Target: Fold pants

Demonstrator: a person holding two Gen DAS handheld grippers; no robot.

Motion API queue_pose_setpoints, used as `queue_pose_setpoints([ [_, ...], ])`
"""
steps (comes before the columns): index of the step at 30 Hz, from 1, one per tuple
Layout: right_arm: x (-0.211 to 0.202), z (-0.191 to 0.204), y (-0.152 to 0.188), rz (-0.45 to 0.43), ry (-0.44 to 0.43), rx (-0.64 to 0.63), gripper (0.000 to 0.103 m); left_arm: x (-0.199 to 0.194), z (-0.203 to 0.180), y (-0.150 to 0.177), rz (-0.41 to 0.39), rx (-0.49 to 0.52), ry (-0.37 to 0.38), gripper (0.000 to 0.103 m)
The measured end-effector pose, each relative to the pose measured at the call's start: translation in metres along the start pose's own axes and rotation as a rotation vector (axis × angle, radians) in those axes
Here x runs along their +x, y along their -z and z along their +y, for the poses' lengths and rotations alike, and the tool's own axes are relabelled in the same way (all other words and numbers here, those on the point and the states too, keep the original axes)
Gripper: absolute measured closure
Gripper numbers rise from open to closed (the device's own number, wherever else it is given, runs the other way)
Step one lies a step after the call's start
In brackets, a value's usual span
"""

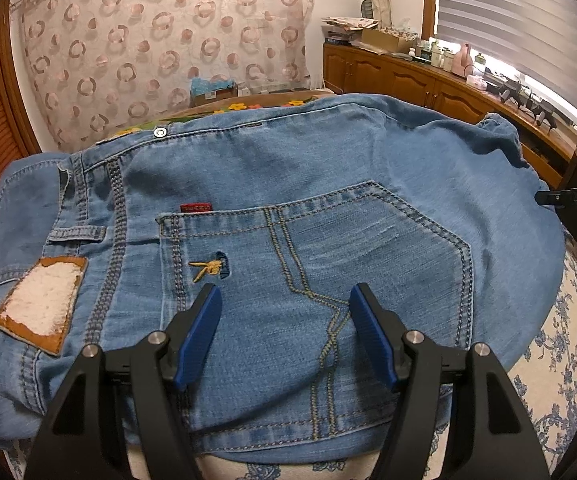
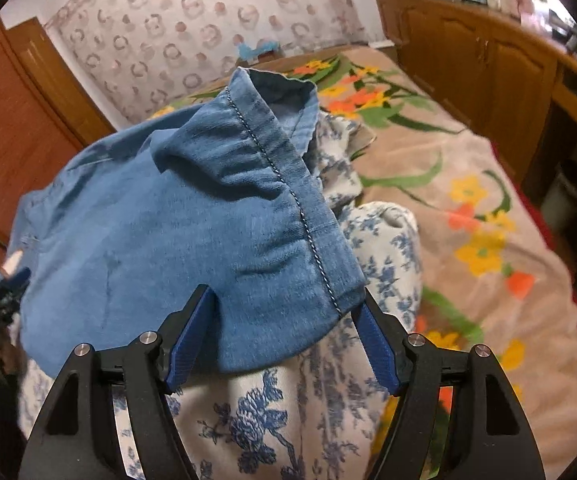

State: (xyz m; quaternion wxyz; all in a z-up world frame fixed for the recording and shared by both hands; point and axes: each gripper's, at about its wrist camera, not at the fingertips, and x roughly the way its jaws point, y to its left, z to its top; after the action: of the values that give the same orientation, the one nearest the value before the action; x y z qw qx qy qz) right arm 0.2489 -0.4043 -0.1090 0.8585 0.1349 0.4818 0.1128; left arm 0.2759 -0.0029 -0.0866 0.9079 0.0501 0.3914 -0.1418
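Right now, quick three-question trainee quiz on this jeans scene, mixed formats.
1. True or false: the left tongs are clamped on the red tag.
2. Which part of the jeans lies between the fingers of the right tongs? A) waistband button B) hemmed leg end C) back pocket
3. Fill in: the jeans lie on a white cloth printed with ____ flowers.

Key: 1 false, the left tongs stand open over the back pocket, apart from the tag. 2 B, the hemmed leg end; the fingers do not pinch it. 3 blue.
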Motion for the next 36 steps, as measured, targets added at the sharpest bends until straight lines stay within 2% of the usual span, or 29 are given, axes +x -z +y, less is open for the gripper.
queue_pose_setpoints([
  [3, 0.002, 0.002, -0.003, 0.007, -0.019, 0.004, 0.032, -0.001, 0.004, 0.000, -0.003, -0.010, 0.007, 0.036],
  [6, -0.003, 0.008, -0.004, -0.021, -0.005, -0.017, 0.046, -0.008, 0.007, 0.005, -0.014, -0.035, -0.004, 0.036],
  [10, -0.015, 0.021, -0.007, -0.089, 0.055, -0.076, 0.079, -0.027, 0.014, 0.016, -0.033, -0.061, -0.025, 0.036],
  [13, -0.028, 0.031, -0.011, -0.152, 0.073, -0.125, 0.089, -0.045, 0.024, 0.024, -0.056, -0.073, -0.056, 0.036],
  [19, -0.040, 0.047, -0.021, -0.227, 0.069, -0.178, 0.094, -0.078, 0.054, 0.042, -0.084, -0.116, -0.103, 0.036],
  [27, -0.031, 0.063, -0.024, -0.230, 0.107, -0.221, 0.095, -0.109, 0.104, 0.071, -0.110, -0.214, -0.205, 0.036],
  [32, -0.016, 0.061, -0.016, -0.201, 0.152, -0.228, 0.095, -0.106, 0.114, 0.079, -0.098, -0.257, -0.205, 0.038],
  [36, -0.009, 0.061, -0.011, -0.196, 0.192, -0.249, 0.095, -0.101, 0.116, 0.073, -0.115, -0.252, -0.193, 0.044],
])
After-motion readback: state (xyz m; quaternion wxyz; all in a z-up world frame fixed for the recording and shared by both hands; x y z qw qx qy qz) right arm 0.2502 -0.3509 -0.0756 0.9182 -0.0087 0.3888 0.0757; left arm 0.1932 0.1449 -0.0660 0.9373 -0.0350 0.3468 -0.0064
